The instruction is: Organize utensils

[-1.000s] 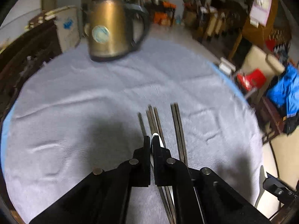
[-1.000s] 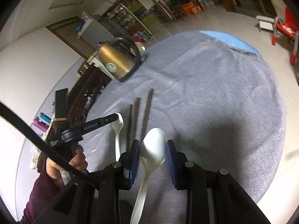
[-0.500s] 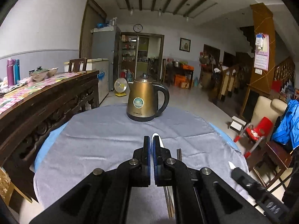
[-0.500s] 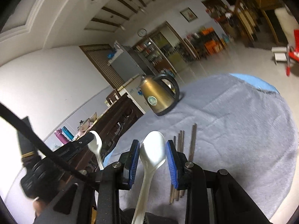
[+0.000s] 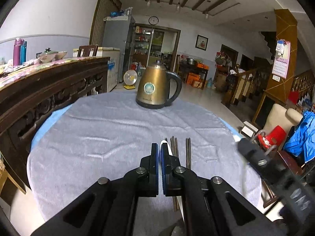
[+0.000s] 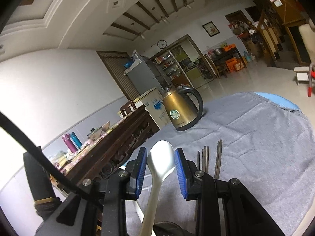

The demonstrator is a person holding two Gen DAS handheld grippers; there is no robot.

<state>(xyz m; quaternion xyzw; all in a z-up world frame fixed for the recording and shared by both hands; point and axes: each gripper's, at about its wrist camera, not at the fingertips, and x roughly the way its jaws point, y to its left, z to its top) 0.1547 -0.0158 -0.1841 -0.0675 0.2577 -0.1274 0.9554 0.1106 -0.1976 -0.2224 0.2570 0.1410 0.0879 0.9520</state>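
Spoons are off the cloth and in the grippers — one white spoon in each. The right gripper (image 6: 161, 169) carries a white spoon (image 6: 160, 164) between its blue pads, jaws set narrow about the bowl; the bowl points forward and away, the handle running back under the camera, so its long axis lies along the fingers. The left gripper (image 5: 159, 153) is pinched all but closed, a sliver of a second white spoon (image 5: 165, 147) showing edge-on past its tips, its long axis likewise along the fingers.

Chopsticks (image 5: 175, 147) lie flat on the grey tablecloth (image 5: 98, 129) in a loose parallel group, long axes pointing toward the brass kettle (image 5: 155, 86) at the far side. No holder or tray is visible, so the task seems midway: the spoons lack a resting place and the chopsticks seem roughly aligned.
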